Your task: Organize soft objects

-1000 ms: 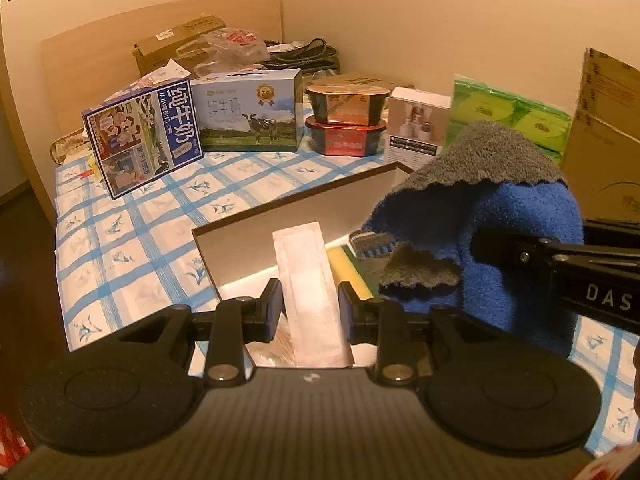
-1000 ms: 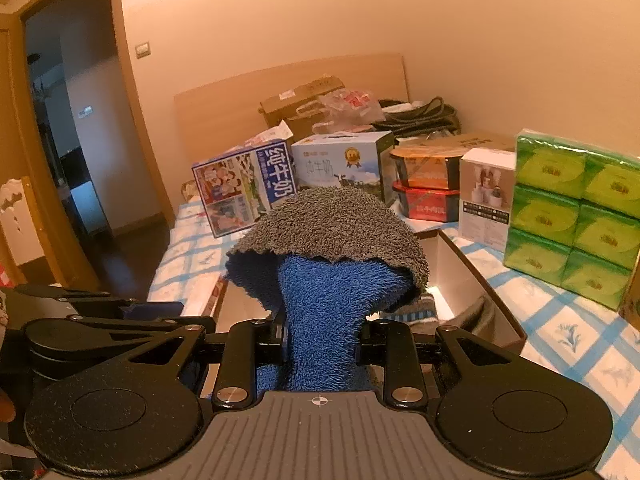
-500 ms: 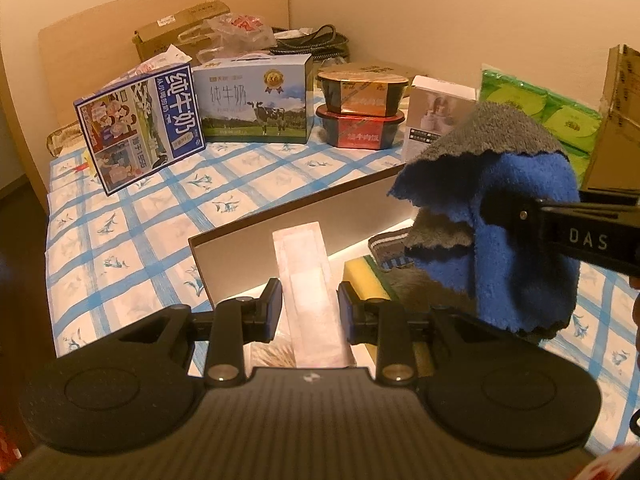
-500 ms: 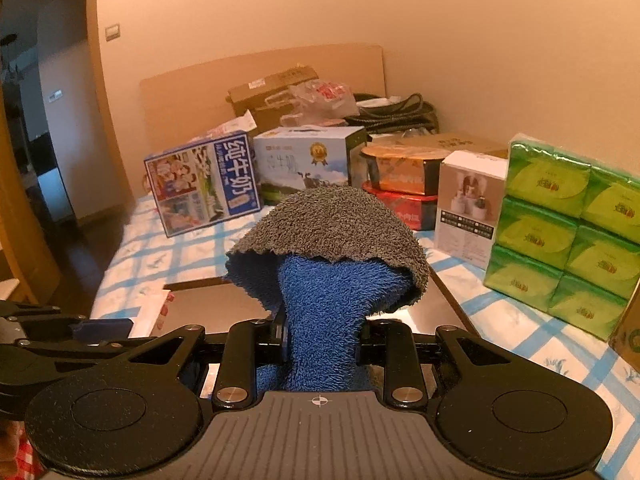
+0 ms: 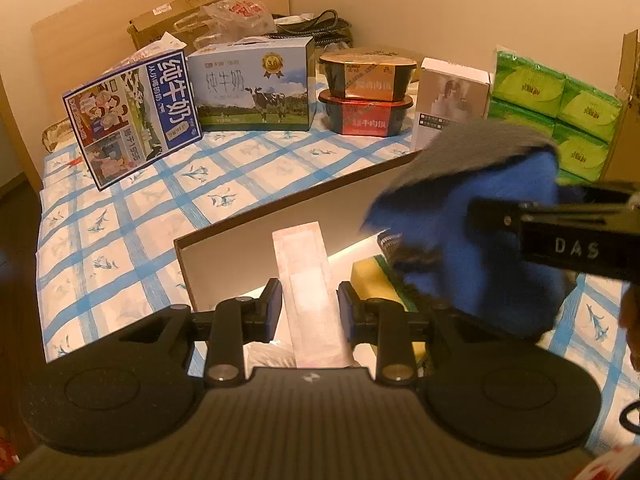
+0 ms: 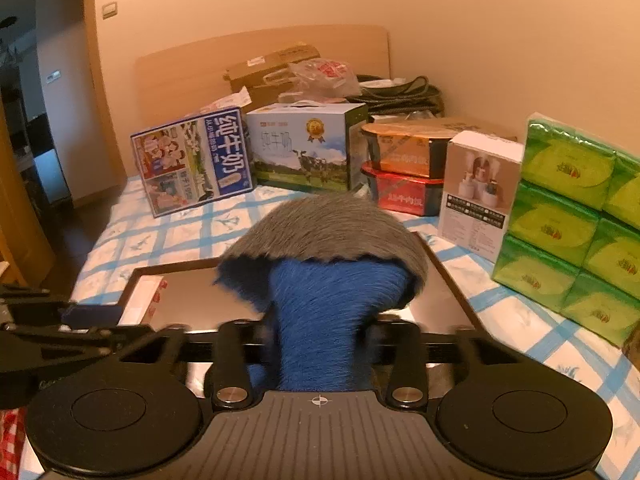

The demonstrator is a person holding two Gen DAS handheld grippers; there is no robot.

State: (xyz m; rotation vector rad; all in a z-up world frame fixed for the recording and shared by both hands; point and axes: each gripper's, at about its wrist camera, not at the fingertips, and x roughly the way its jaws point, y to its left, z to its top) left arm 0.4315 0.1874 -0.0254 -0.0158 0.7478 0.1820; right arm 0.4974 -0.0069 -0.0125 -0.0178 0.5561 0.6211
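My left gripper [image 5: 310, 300] is shut on a flat white-and-pink packet [image 5: 304, 256] and holds it over the near left corner of an open cardboard box [image 5: 248, 256]. A blue towel with a grey side [image 6: 320, 312] hangs between the fingers of my right gripper [image 6: 318, 332], whose jaws are opening. Their pads stand a little off the cloth, which is blurred. The left wrist view has the towel [image 5: 472, 208] over the box's right half, above a yellow sponge [image 5: 368, 276] lying inside. The rest of the box's contents are hidden.
Behind the box stand two milk cartons [image 5: 252, 84], stacked noodle bowls [image 5: 366, 92], a white product box [image 5: 448, 104] and green tissue packs [image 6: 572, 216]. A brown carton [image 5: 624, 112] rises at the right. Everything sits on a blue-checked cloth [image 5: 120, 216].
Both grippers have come forward and lower over the box. The right jaws have spread apart from the towel, which now looks blurred. The left grip on the packet is unchanged.
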